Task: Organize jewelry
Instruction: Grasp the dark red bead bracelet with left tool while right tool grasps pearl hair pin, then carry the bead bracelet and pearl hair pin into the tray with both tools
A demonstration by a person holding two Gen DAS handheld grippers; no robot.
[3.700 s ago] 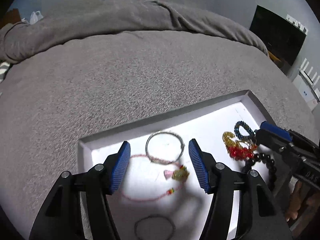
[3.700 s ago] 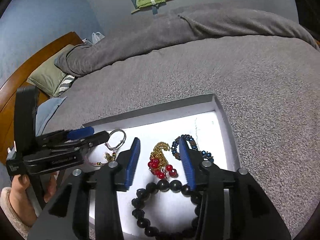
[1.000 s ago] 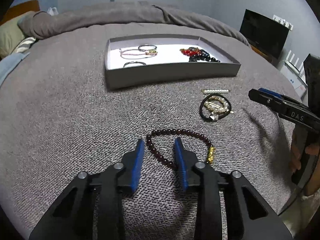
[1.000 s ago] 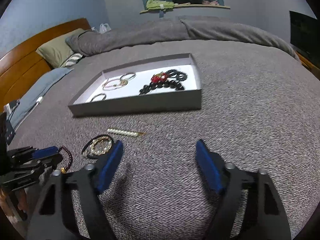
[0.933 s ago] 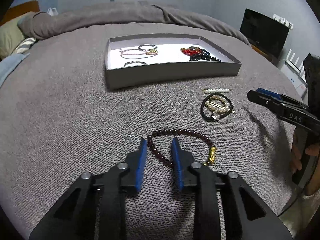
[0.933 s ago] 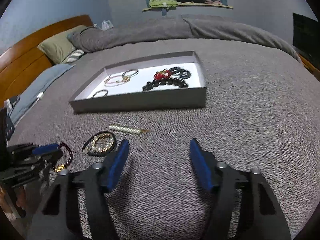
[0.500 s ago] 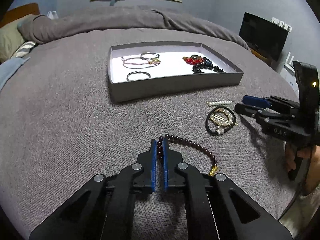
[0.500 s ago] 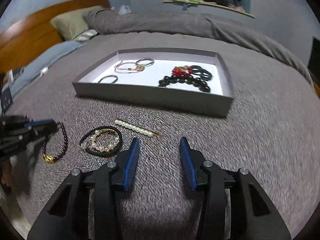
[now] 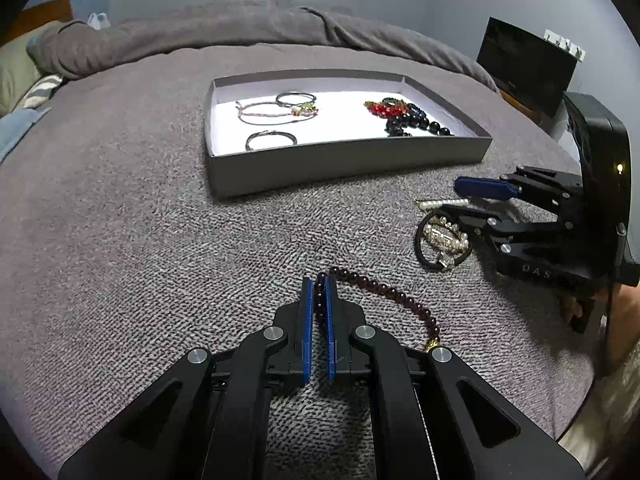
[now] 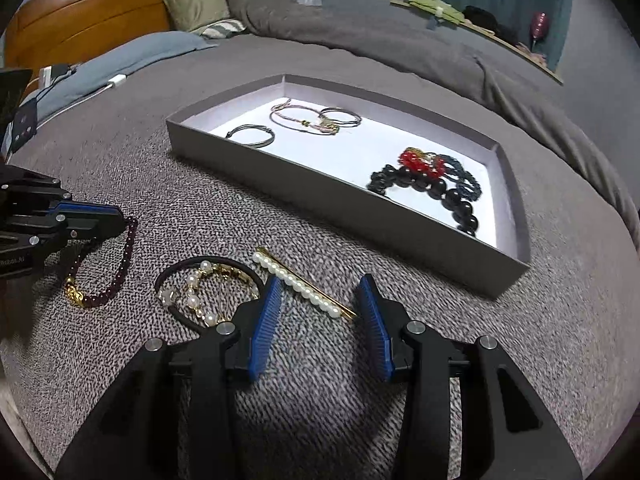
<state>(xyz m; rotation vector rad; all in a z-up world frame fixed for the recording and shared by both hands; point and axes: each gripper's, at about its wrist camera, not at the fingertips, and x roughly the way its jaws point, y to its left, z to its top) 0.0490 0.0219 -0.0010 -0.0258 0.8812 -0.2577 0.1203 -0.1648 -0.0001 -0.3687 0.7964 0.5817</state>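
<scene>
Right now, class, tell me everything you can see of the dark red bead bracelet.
The bracelet is a loop of small, round, glossy dark red beads with one gold charm at its near end. It lies on the grey blanket, outside the grey box and beside the black hair tie without touching it. The left gripper is shut on a stretch of its beads, pinching the far end between blue pads; the rest trails on the blanket.

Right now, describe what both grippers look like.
Both are black linkage frames with silver rivets. The left gripper and right gripper carry blue ribbed fingers. The right one's body bears white "DAS" lettering and a small lit yellow indicator.
</scene>
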